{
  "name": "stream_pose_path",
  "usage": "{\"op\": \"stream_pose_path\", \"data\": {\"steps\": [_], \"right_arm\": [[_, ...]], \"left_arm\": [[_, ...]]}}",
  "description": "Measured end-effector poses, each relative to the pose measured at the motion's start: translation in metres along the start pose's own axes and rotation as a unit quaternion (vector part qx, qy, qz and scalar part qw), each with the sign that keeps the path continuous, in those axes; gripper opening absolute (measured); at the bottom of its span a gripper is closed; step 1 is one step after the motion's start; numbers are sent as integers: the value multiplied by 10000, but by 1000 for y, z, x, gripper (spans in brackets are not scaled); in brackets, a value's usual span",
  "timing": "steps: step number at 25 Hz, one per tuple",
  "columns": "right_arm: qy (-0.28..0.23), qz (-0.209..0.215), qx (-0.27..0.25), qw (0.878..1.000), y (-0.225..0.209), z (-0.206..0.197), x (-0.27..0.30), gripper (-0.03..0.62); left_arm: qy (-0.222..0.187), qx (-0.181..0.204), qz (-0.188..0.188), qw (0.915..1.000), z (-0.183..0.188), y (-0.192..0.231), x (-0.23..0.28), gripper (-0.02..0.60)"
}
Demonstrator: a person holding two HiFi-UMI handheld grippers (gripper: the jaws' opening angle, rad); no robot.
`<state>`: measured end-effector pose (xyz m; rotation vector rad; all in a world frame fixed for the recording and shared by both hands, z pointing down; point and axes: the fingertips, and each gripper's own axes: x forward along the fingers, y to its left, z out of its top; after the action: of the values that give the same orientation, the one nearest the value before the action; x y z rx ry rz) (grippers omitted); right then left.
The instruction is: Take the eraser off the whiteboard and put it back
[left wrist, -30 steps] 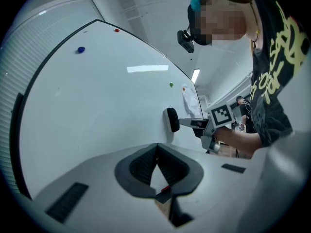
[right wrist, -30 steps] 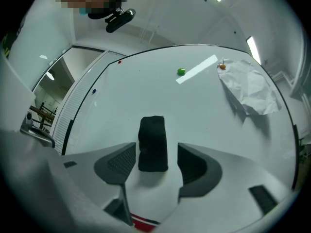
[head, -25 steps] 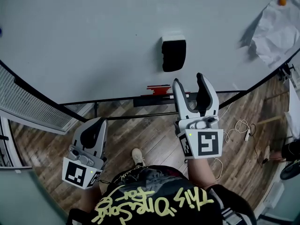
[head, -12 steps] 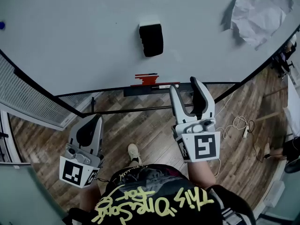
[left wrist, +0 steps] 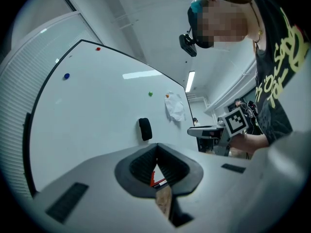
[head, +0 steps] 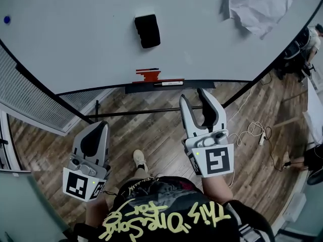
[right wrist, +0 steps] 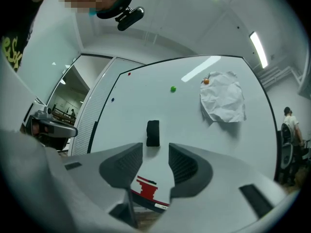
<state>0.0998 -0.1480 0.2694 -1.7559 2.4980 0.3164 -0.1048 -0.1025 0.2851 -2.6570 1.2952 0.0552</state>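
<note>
The black eraser (head: pixel 147 30) sticks to the whiteboard (head: pixel 75 39), above the marker tray (head: pixel 161 86). It also shows in the right gripper view, where the eraser (right wrist: pixel 153 132) lies straight beyond the jaws, and small in the left gripper view as the eraser (left wrist: pixel 145 128). My right gripper (head: pixel 196 98) hangs over the floor, short of the tray and well below the eraser. Its jaws are closing with nothing between them, and a gap remains. My left gripper (head: pixel 94 131) is lower left, far from the board, jaws together and empty.
A red object (head: pixel 148 75) and a marker (head: pixel 169 83) lie on the tray. Crumpled white paper (head: pixel 262 4) is pinned at the board's upper right. Small magnets dot the board, one green (right wrist: pixel 173 88). White cable (head: pixel 252 132) lies on the wood floor at right.
Both grippers have drawn back from the whiteboard, so the eraser now sits farther off and more to the left in the head view. The right jaws have narrowed.
</note>
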Motion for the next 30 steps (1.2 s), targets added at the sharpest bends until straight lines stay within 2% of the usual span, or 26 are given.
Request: {"op": "stream_pose_path", "data": {"steps": [20,30], "right_arm": [[-18,406,170,9990,12,1,-59,29],[11,421,306,9986,6,0,-66,9]], "left_arm": [[-46,39,71,10000,8,-52,-24,8],[-58,67,82,9999,10,-59,-21,8]]}}
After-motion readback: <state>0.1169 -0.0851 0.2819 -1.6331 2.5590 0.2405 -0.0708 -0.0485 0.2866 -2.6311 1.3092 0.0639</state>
